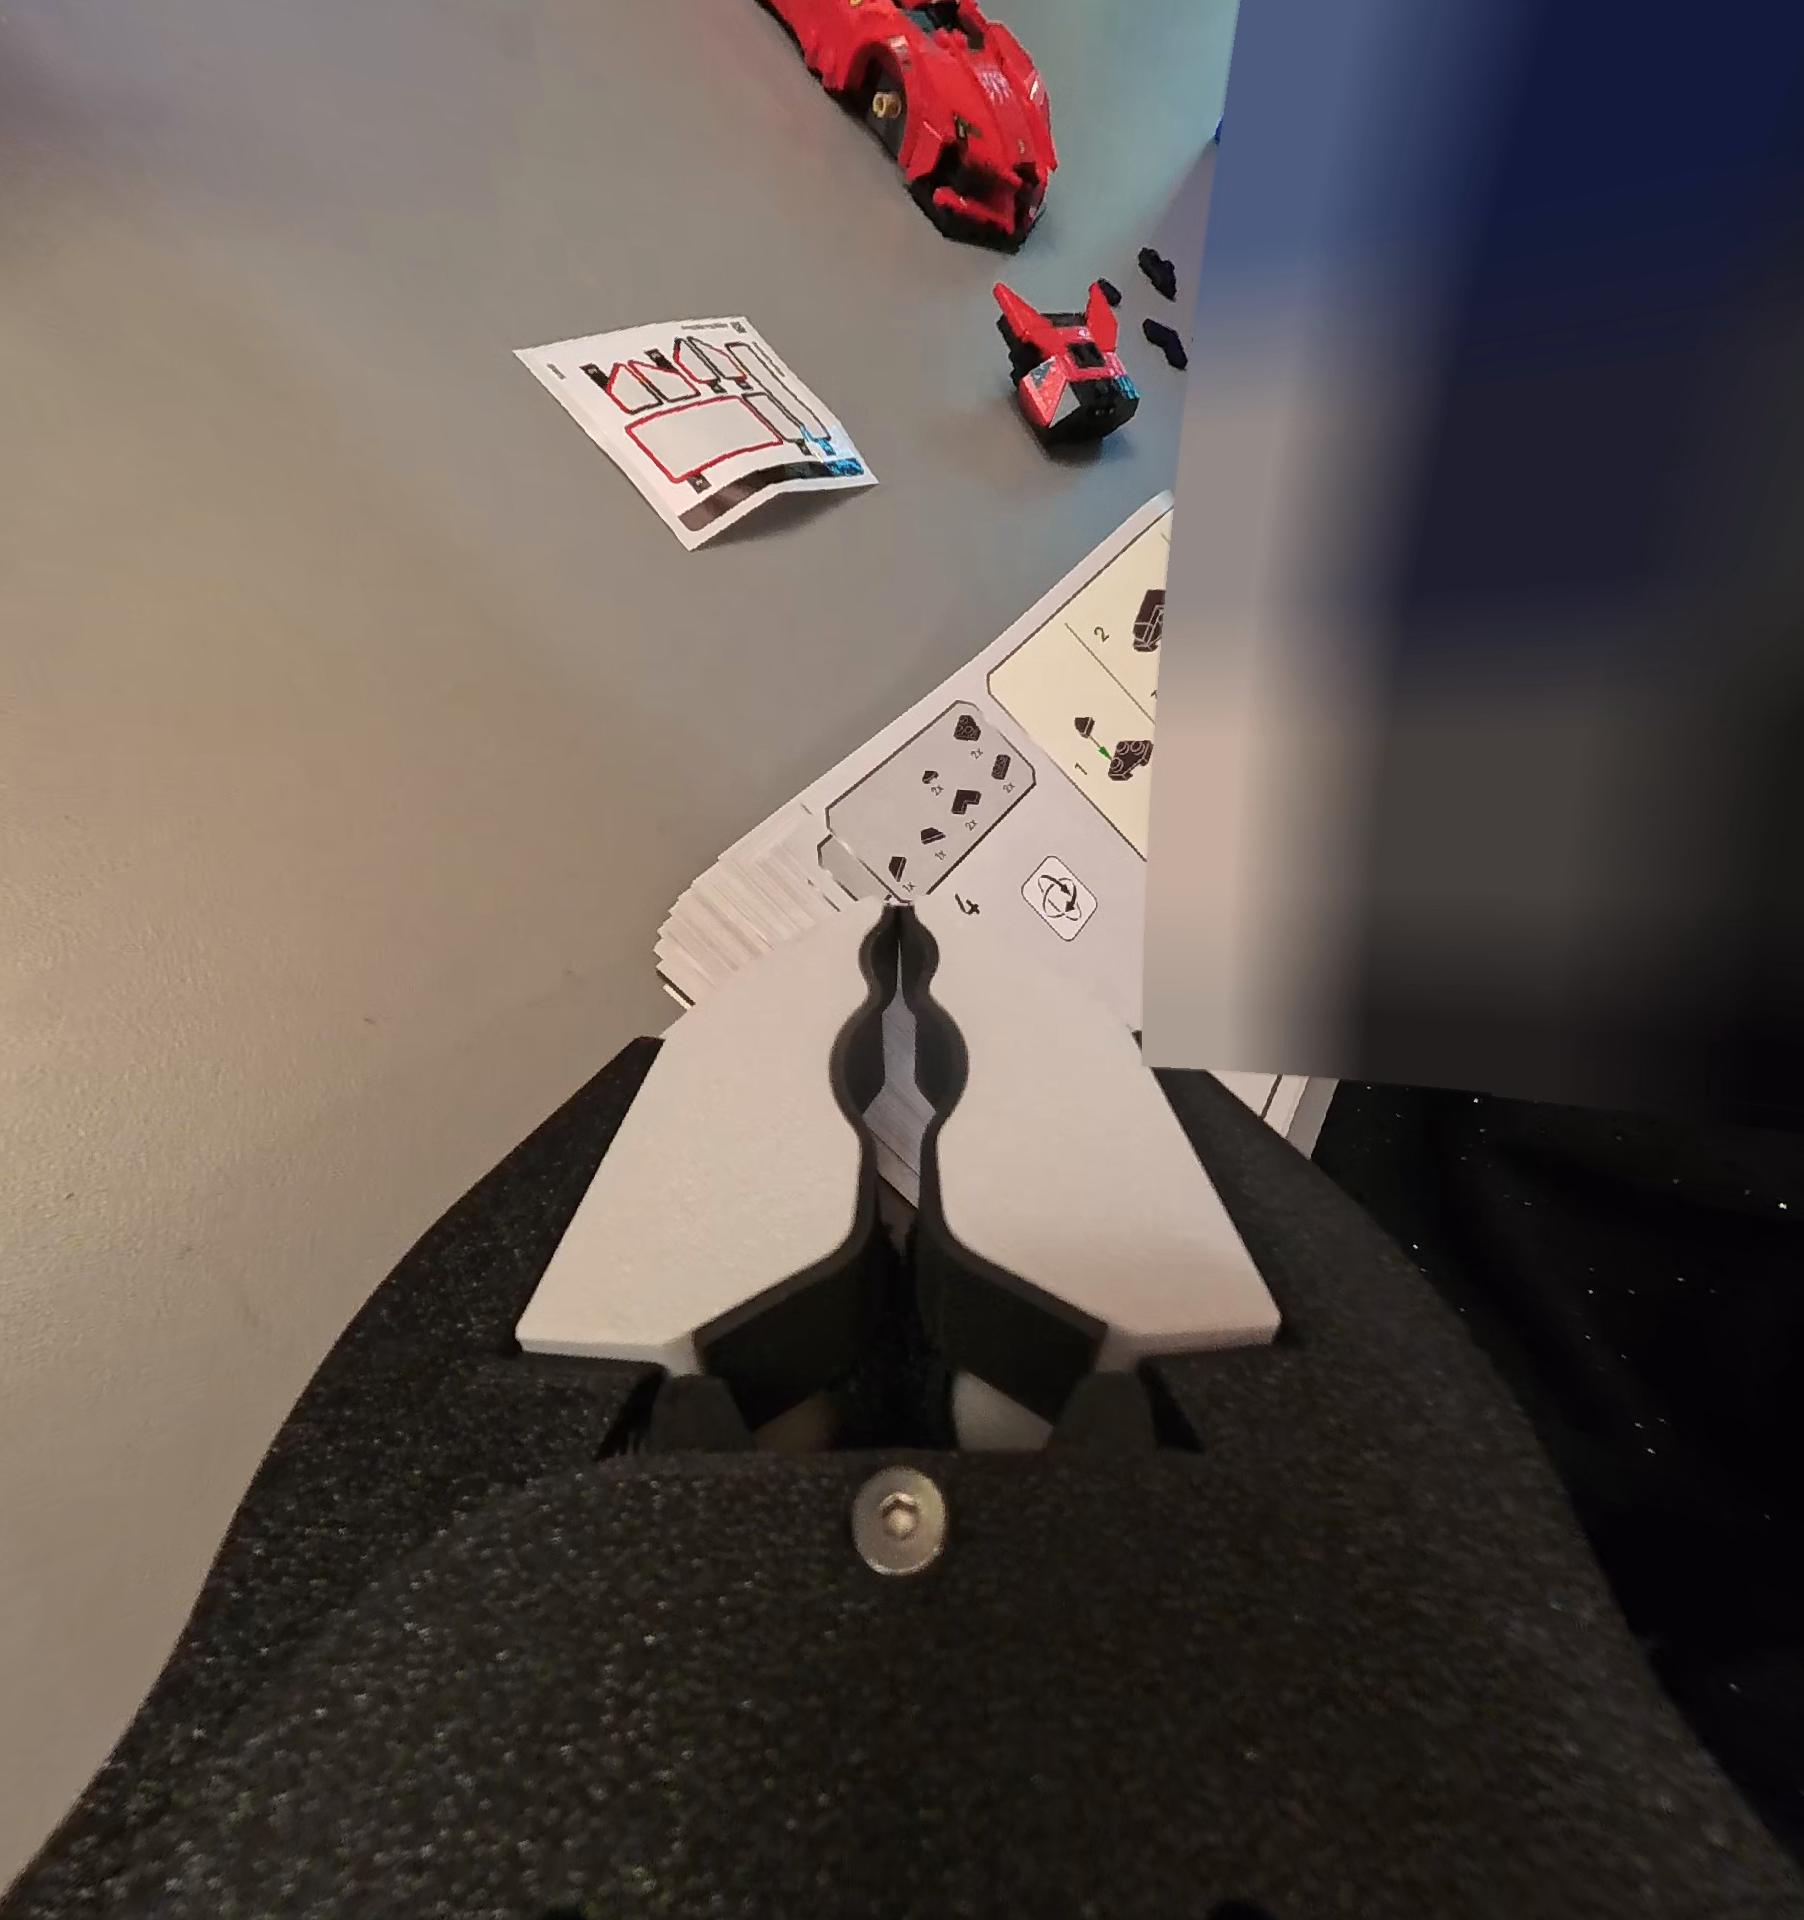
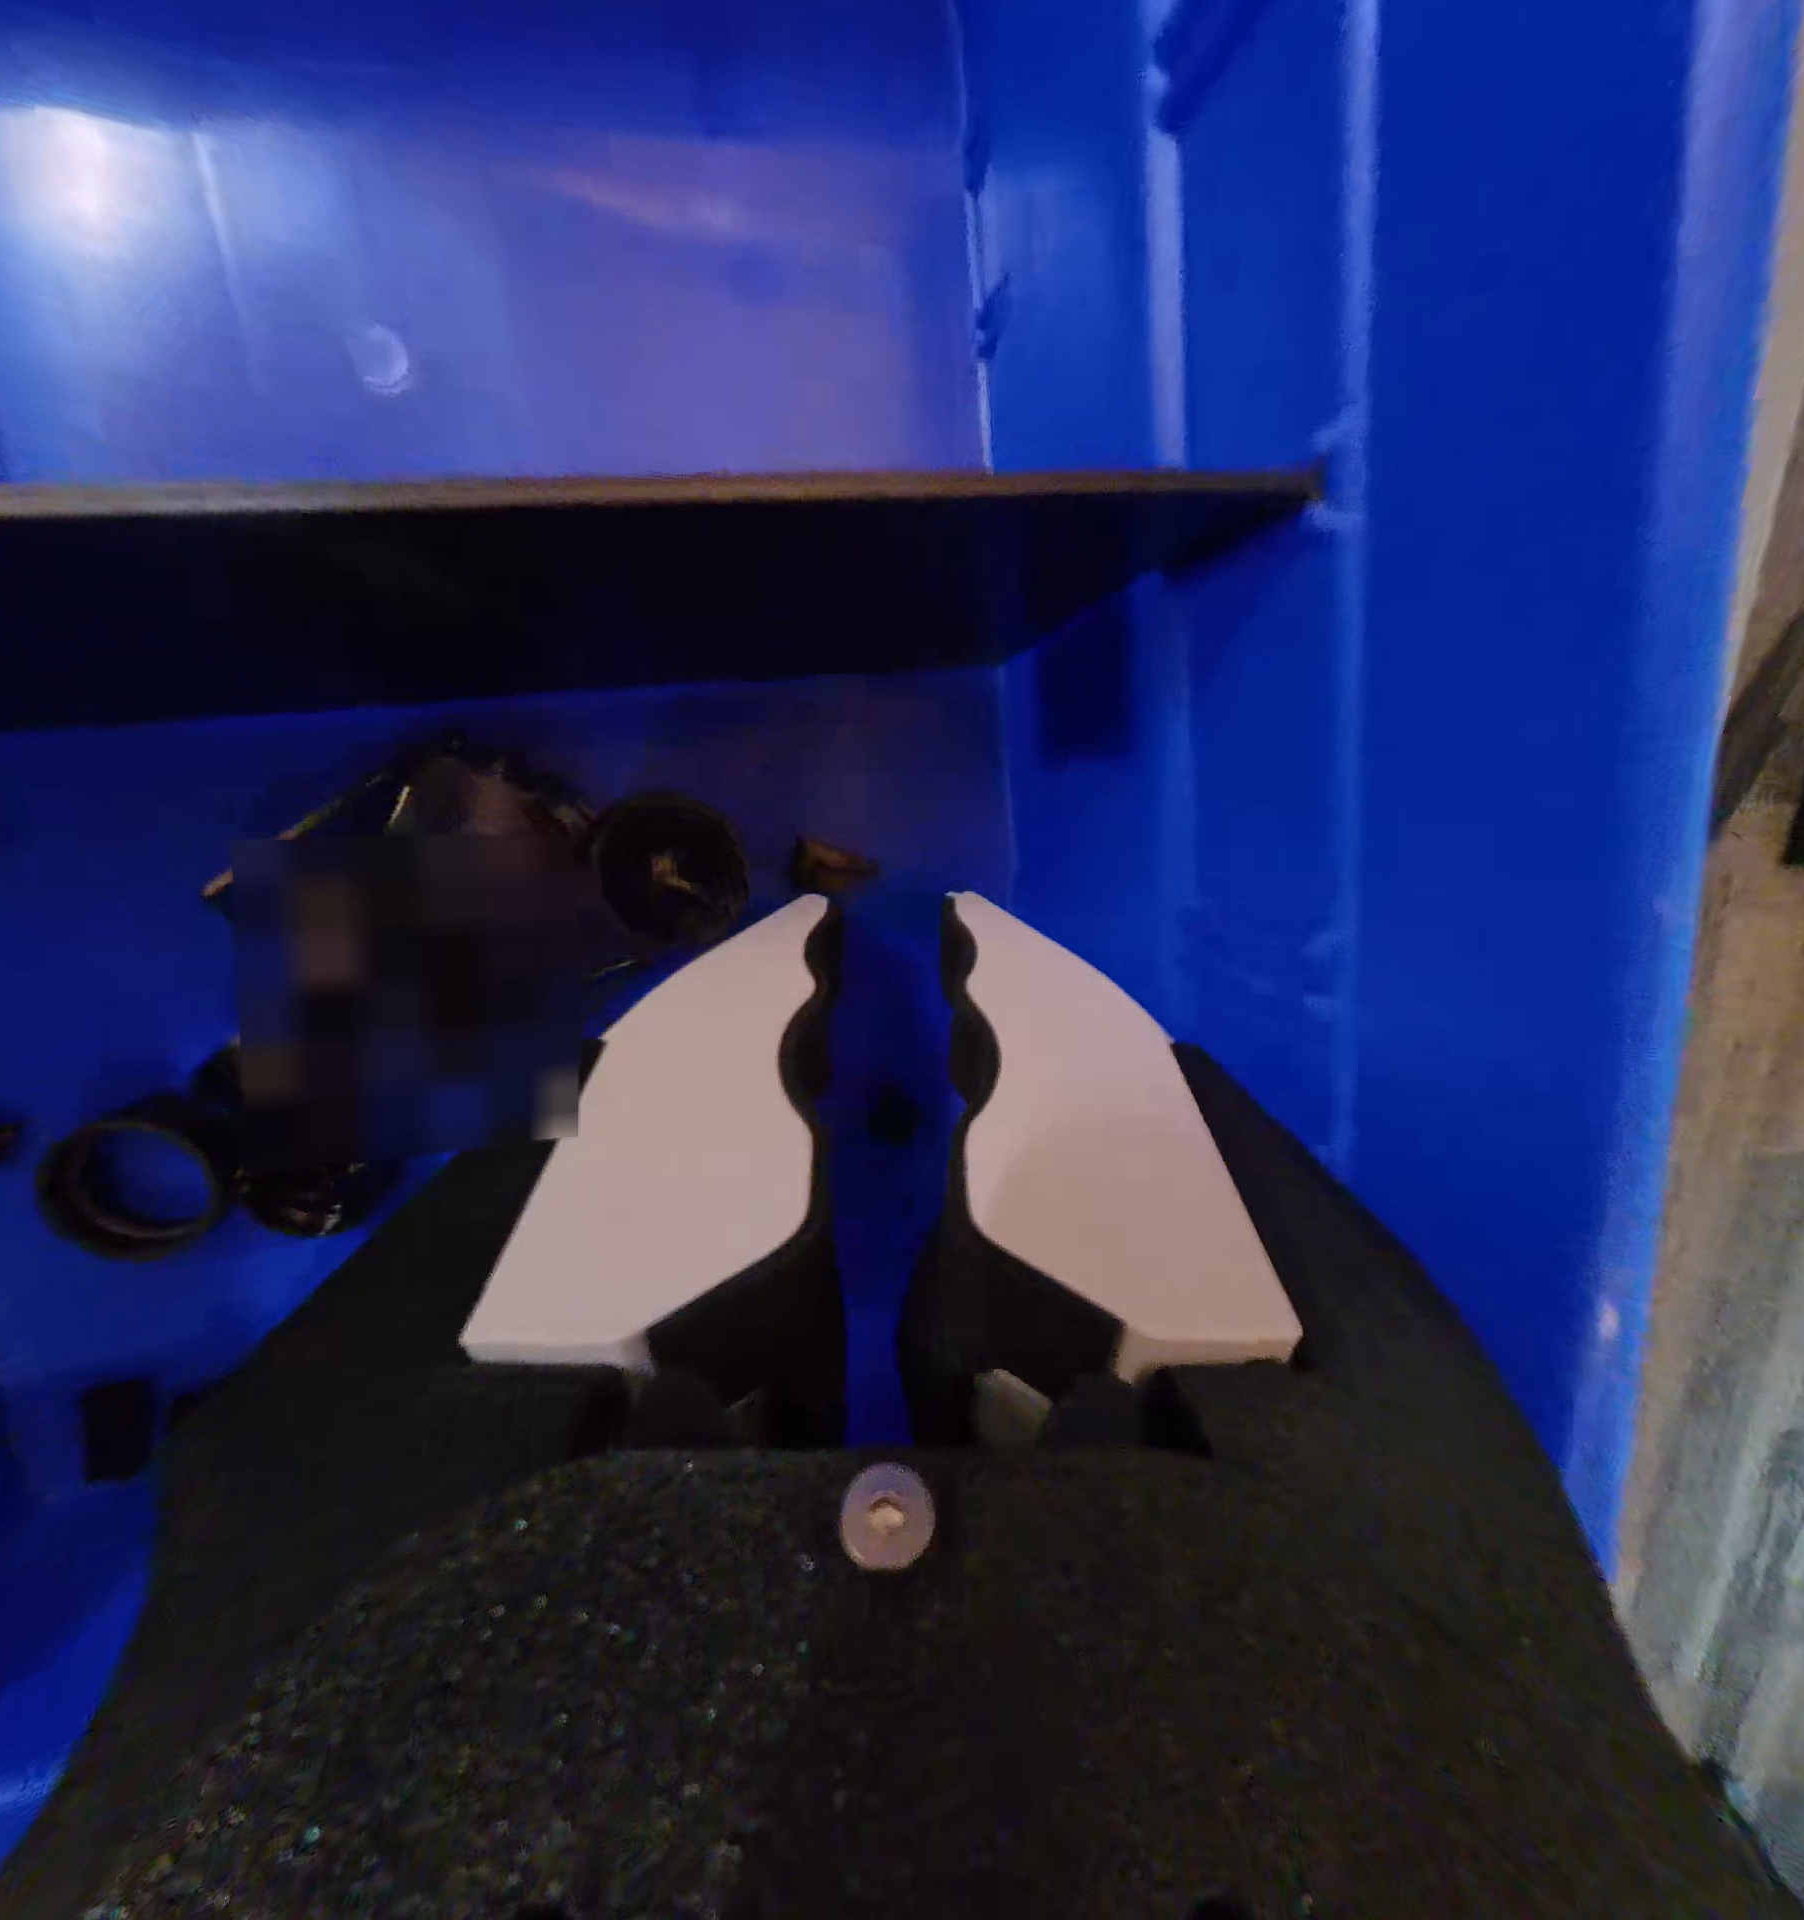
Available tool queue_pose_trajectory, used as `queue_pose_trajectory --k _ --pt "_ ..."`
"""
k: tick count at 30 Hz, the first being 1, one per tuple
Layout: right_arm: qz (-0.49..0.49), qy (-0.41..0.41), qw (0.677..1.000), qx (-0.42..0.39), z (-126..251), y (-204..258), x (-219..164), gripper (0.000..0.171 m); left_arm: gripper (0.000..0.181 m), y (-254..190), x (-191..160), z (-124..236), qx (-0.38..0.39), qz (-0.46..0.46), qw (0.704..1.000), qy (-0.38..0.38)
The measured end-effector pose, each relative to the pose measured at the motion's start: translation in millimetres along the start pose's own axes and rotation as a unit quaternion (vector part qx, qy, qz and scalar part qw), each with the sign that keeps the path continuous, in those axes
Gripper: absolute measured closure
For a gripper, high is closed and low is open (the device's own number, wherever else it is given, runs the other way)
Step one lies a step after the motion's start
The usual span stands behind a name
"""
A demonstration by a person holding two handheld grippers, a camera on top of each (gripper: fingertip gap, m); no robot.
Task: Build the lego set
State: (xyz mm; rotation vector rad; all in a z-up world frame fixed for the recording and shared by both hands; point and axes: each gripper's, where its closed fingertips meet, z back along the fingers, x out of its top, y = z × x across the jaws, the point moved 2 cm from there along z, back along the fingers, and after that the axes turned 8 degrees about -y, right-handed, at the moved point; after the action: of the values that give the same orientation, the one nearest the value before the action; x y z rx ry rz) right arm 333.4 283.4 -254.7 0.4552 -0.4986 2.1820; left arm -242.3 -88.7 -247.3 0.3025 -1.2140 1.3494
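- Our left gripper point(image 1: 899, 914) has its white fingers clenched tip to tip, with nothing gripped, over the corner of the open white instruction booklet point(image 1: 1023, 831) on the grey table point(image 1: 306, 623).
- Toward the table's far edge lies the red brick-built racing car point(image 1: 939, 104), partly cut off by the frame.
- Nearer us than the car sits a small red-and-black brick sub-assembly point(image 1: 1069, 374), with a few loose black bricks point(image 1: 1160, 301) just beside it.
- A white sticker sheet with red outlines point(image 1: 695, 426) lies flat on the table, apart from both the booklet and the sub-assembly.
- Our right gripper point(image 2: 887, 909) is released, its fingers parted with nothing between them, inside a blue plastic bin point(image 2: 1241, 623).
- On the bin's floor we see black rubber tyres point(image 2: 669, 862) and other dark loose pieces, blurred; one black ring point(image 2: 134, 1195) lies toward the left edge.
- A dark divider panel point(image 2: 565, 582) crosses the bin beyond the pieces.
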Motion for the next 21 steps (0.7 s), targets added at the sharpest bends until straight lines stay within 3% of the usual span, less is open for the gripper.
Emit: queue_pose_trajectory --k 4,8,16,21 --pt "0.017 -0.014 0.998 0.061 4.2 20.4 7.6 0.139 0.181 0.1 1.7 1.3 0.005 -0.005 1.000 -0.009" --pt "0.023 -0.003 0.999 0.031 1.1 6.2 6.5 0.138 0.181 0.5 1.0 0.7 0.001 0.002 1.000 -0.005" --pt "-0.047 -0.014 0.996 0.069 -4.8 7.4 4.7 0.153 0.181 0.3 1.4 1.1 0.002 -0.001 1.000 -0.008" --pt "-0.022 -0.020 0.997 0.076 -2.5 9.3 4.7 0.154 0.181 -0.7 1.1 0.9 0.001 -0.007 1.000 -0.007"
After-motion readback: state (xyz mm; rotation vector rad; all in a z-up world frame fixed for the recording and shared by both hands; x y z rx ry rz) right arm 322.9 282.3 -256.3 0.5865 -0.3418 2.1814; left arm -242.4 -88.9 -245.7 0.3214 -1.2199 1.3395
